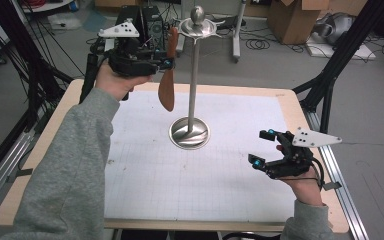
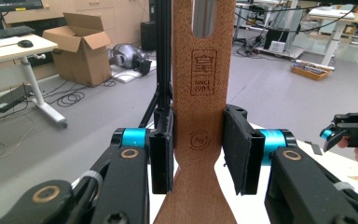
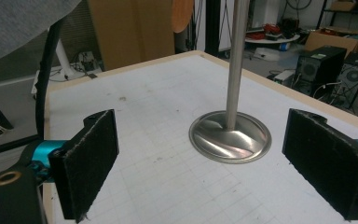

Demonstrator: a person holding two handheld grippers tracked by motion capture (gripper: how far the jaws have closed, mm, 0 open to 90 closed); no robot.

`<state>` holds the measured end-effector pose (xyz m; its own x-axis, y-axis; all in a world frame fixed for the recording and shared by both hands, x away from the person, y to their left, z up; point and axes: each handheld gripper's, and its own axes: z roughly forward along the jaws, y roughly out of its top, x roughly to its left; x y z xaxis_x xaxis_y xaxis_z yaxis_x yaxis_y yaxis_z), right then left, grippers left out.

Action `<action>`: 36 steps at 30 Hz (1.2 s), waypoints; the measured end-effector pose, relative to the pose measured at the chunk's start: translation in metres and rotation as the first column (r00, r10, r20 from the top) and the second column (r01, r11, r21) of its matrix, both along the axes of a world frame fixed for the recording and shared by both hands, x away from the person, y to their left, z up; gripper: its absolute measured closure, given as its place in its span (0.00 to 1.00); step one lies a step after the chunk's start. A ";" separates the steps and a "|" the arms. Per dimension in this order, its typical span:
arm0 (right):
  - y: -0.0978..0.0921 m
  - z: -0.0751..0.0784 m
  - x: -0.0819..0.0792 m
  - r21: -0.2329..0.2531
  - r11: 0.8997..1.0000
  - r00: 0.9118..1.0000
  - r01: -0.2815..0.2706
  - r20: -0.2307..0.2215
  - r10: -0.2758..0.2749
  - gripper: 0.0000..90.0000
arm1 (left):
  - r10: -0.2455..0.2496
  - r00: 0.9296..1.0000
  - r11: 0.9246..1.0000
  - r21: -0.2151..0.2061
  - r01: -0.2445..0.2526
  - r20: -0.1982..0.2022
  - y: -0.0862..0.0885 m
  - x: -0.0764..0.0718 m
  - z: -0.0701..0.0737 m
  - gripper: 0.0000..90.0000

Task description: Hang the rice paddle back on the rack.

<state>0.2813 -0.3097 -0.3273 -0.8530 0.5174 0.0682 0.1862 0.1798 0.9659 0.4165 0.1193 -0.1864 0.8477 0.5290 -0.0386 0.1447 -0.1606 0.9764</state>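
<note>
The left hand-held gripper is clamped on a wooden spatula (blade down), held at 10 o'clock from the steel stand. The right hand-held gripper is held released above the surface.

Metal stand mid-table; wooden spatula hangs just left of its pole.

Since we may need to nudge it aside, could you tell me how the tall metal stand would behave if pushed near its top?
The metal stand would probably tip rather than slide: its pole is tall and thin over a small round base. The polished steel looks stiff, and likely slippery to grip.
</note>
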 end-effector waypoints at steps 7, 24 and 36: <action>0.000 0.000 0.000 0.000 1.000 1.000 0.000 -0.001 0.000 0.10 | 0.001 1.000 1.000 0.000 -0.001 0.002 -0.003 0.002 -0.001 0.72; -0.002 0.001 -0.001 0.001 1.000 1.000 0.007 0.002 -0.007 0.10 | 0.001 0.997 1.000 -0.001 -0.001 0.076 0.003 -0.006 -0.006 0.56; 0.001 0.001 -0.001 -0.005 1.000 1.000 0.006 0.010 -0.006 0.11 | -0.022 0.994 1.000 0.008 0.021 0.104 0.018 -0.019 -0.021 0.19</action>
<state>0.2805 -0.3088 -0.3263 -0.8507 0.5225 0.0571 0.1775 0.1834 0.9669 0.3976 0.1376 -0.2070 0.8582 0.5105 0.0544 0.0386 -0.1697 0.9847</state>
